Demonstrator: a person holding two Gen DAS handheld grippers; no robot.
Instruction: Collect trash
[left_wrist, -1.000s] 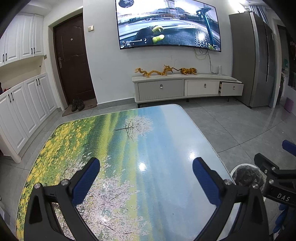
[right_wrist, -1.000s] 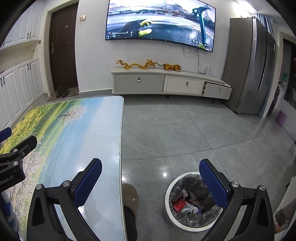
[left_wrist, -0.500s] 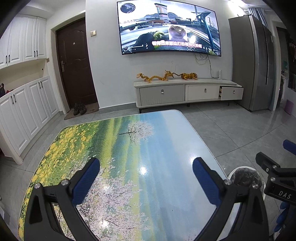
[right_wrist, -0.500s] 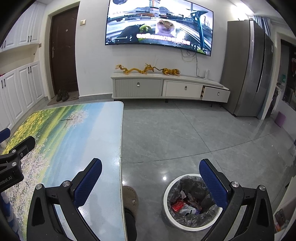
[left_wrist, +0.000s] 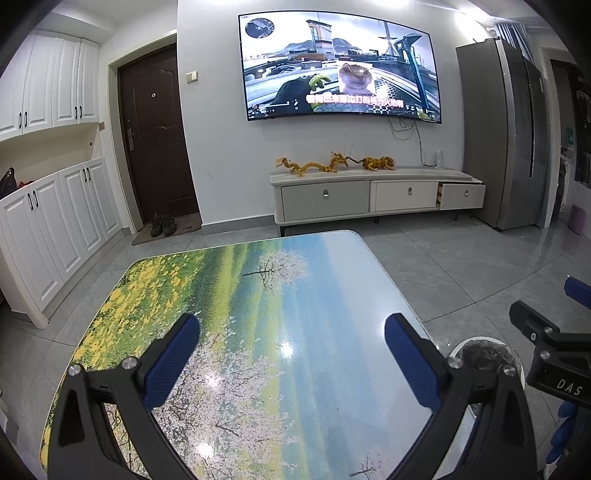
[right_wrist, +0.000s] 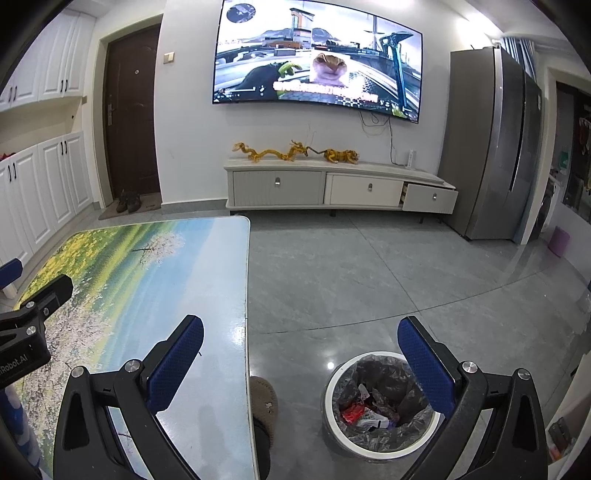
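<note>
A round white trash bin with a black liner stands on the floor to the right of the table; red and white wrappers lie inside it. In the left wrist view only the bin's rim shows past the table edge. My right gripper is open and holds nothing, spanning the table's right edge and the bin. My left gripper hangs open over the table, also with nothing in it. No loose trash shows on the tabletop, which carries a landscape print.
A slippered foot stands on the floor between table and bin. Far off are a TV cabinet, a dark door, white cupboards on the left and a grey fridge on the right. Grey tiled floor stretches between.
Both grippers have risen and tilted up slightly, so the table and bin sit lower in view. Jaws stay open. The TV picture has changed.
</note>
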